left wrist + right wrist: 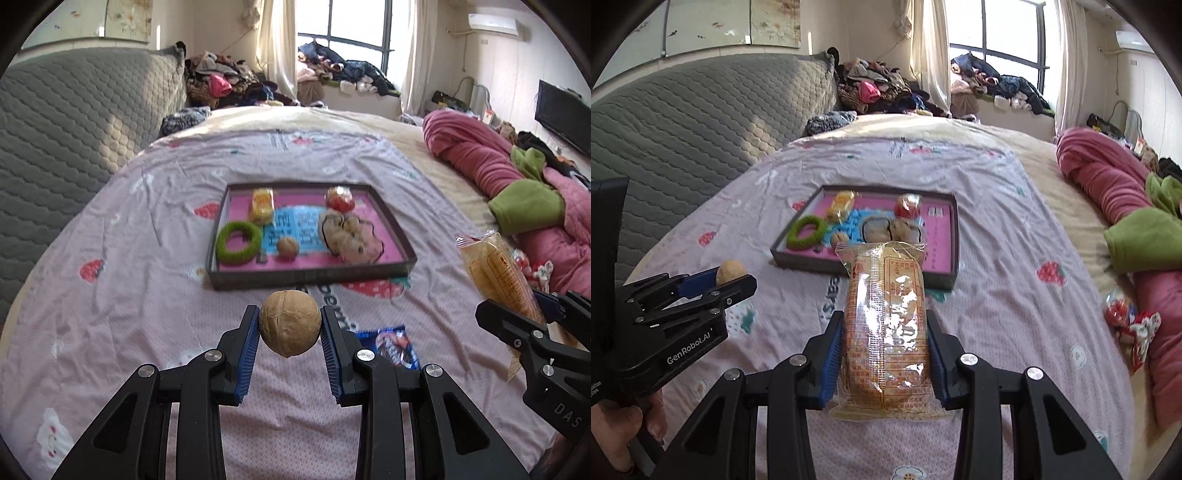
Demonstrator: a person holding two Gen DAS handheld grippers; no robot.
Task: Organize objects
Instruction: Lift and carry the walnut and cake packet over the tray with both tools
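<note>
My left gripper (290,325) is shut on a brown walnut (290,323), held above the bedspread in front of the tray. It shows again at the left of the right wrist view, with the walnut (730,271) between its jaws. My right gripper (885,332) is shut on a long clear-wrapped snack packet (886,325), which sticks up at the right of the left wrist view as the packet (498,273). A dark-rimmed tray (310,275) with a pink floor lies ahead, holding a green ring (238,242), a second walnut (287,248), a yellow packet (262,205), a red wrapped sweet (340,199) and a beige bundle (349,236).
A blue snack wrapper (395,345) lies on the strawberry-print bedspread (129,295) just right of my left gripper. Pink and green bedding (517,192) is piled at the right, with small red-and-white wrapped items (1130,321) beside it. A grey quilted headboard (74,129) stands on the left.
</note>
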